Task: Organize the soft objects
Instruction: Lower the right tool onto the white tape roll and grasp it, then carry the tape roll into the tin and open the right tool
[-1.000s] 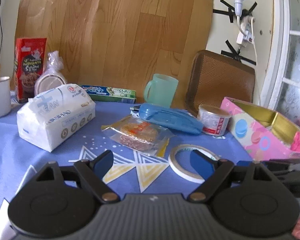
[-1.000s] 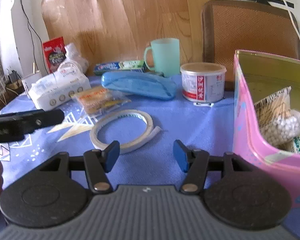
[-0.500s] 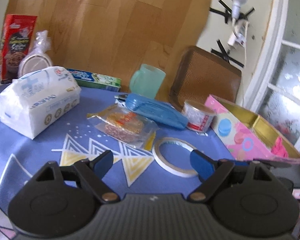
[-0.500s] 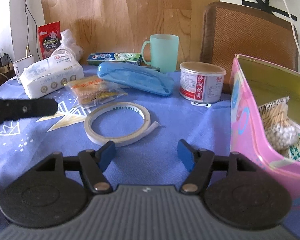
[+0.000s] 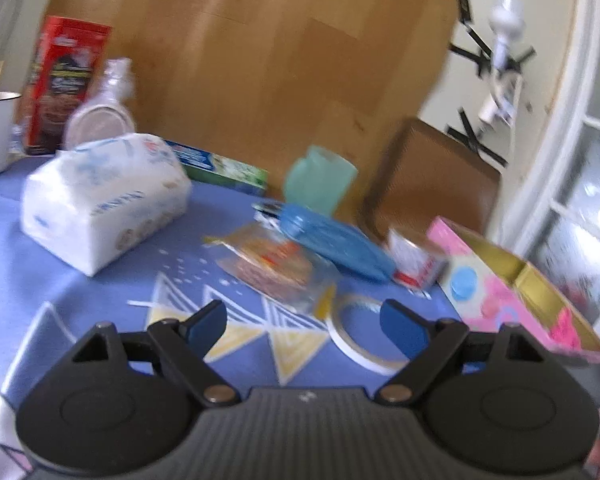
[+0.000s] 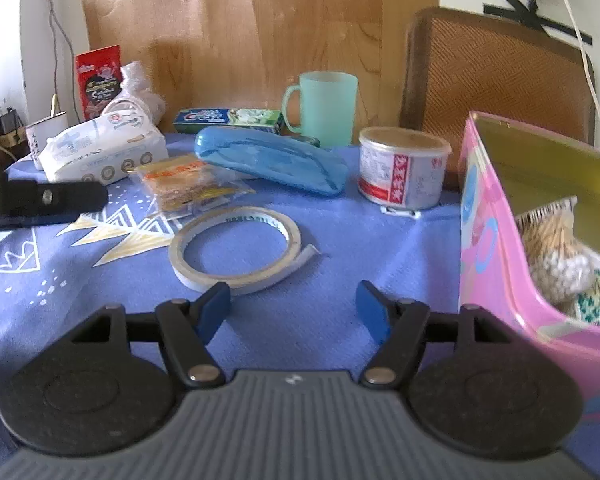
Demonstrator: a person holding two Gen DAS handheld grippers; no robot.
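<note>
Both my claws hang over the blue tablecloth (image 6: 340, 240) with nothing in them. My left claw (image 5: 304, 322) has its jaws spread wide, and my right claw (image 6: 294, 310) is just as open.

I judge the sorting barely begun. Going left to right, the tissue pack (image 6: 104, 148) lies at the far left, clear of the box. Just beside it is the snack packet (image 6: 188, 184), flat on the cloth. Nearer to me is the ring of tape (image 6: 236, 252), its loose end trailing to the right. Behind these lie the toothpaste box (image 6: 228, 120) and the blue case (image 6: 272, 164), with the green mug (image 6: 324, 108) behind the case. The tin (image 6: 404, 168) sits further right. At the far right stands the pink box (image 6: 496, 240), open, and it already holds a bag of cotton swabs (image 6: 556, 256) and a green-patterned packet I cannot identify. So the soft things left outside, as I read it, are the tissue pack and perhaps the snack packet.

The left camera is smeared with motion blur, so labels there are unreadable. The pink box is cut off by the right edge in both views, and most of its inside is hidden. A dark bar (image 6: 40, 200) juts in at the left of my right view; I take it for part of my other claw.
</note>
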